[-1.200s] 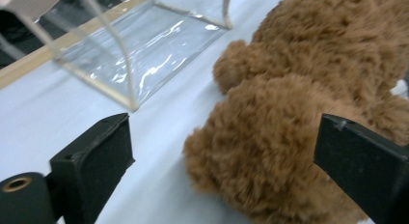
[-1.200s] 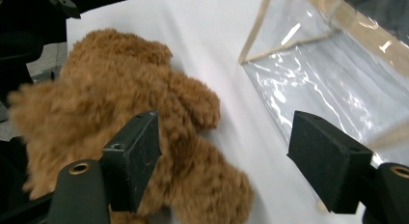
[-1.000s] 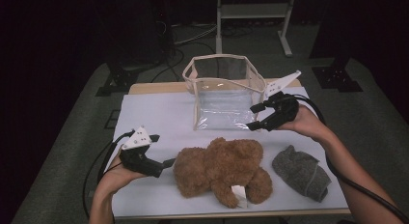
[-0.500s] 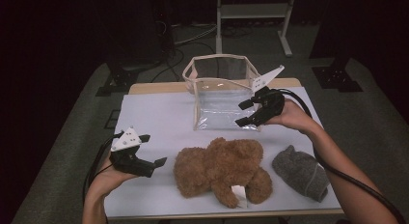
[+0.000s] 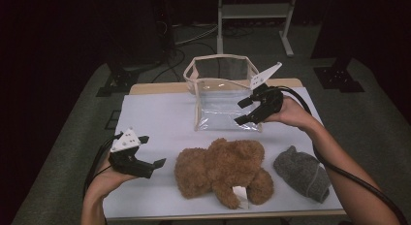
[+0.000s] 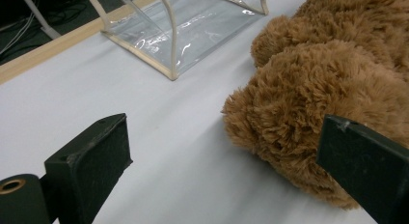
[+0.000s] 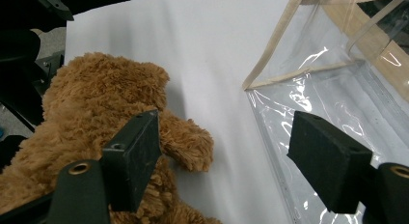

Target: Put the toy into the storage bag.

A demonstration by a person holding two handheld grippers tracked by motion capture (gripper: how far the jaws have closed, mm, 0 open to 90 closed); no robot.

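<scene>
Both hand-held grippers [image 5: 154, 168] [image 5: 245, 111] wide open, empty.

High view: mounted above the person's side, aimed forward and down, whole white table [image 5: 160, 118] covered from a distance. Left gripper view: carried low over the table, aimed past the teddy bear [image 6: 328, 93] toward the clear bag [image 6: 188, 26], close range. Right gripper view: angled down from beside the bag [image 7: 337, 89], close. Bear [image 7: 96, 137] and bag are shared by all three views.
</scene>
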